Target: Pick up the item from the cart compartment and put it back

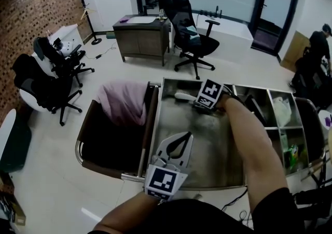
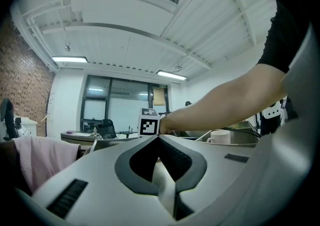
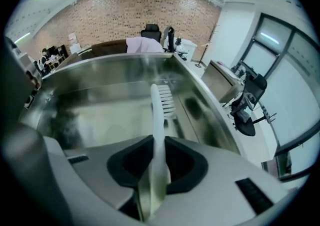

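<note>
Right gripper view gives us the clearest read: our right gripper (image 3: pixel 159 145) has its jaws pressed on the handle of the white brush (image 3: pixel 161 102). The brush's bristled head juts forward over the steel floor of the cart's large compartment (image 3: pixel 95 115). From the head view, we see that grip sits at the compartment's far end. Our left gripper (image 2: pixel 158 138) hovers over the near edge, jaws together with nothing between them.
</note>
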`<state>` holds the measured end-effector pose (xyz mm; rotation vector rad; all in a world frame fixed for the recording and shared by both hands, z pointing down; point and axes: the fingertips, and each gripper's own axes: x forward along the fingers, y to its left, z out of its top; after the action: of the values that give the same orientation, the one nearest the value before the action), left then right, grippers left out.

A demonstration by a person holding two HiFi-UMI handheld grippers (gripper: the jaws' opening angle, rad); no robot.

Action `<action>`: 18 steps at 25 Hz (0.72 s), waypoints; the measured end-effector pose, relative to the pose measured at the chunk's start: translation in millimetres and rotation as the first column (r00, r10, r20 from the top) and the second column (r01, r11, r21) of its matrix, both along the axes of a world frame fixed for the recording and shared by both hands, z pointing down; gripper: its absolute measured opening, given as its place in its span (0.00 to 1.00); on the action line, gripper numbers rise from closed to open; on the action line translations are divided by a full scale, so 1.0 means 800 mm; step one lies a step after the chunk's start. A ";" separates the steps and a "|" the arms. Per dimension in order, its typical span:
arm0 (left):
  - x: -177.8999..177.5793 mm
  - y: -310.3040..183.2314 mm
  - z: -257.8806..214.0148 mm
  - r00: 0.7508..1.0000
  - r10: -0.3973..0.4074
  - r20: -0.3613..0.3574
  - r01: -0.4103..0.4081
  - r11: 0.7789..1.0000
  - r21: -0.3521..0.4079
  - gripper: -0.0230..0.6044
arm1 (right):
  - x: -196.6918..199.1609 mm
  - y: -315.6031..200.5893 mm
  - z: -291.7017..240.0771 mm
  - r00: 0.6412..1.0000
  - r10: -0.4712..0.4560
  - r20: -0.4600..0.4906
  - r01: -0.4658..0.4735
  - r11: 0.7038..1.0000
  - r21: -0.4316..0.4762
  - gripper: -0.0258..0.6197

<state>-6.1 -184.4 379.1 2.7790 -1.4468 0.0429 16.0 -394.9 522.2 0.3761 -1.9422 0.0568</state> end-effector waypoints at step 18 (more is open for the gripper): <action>-0.008 -0.002 -0.002 1.000 -0.023 -0.017 0.022 1.000 -0.012 0.04 | 0.029 0.144 -0.207 0.656 0.229 0.719 -0.442 0.889 0.120 0.18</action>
<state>-12.4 -186.2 377.4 2.7467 -1.4690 0.0276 39.1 -279.4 356.7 1.0438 -2.6082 0.1860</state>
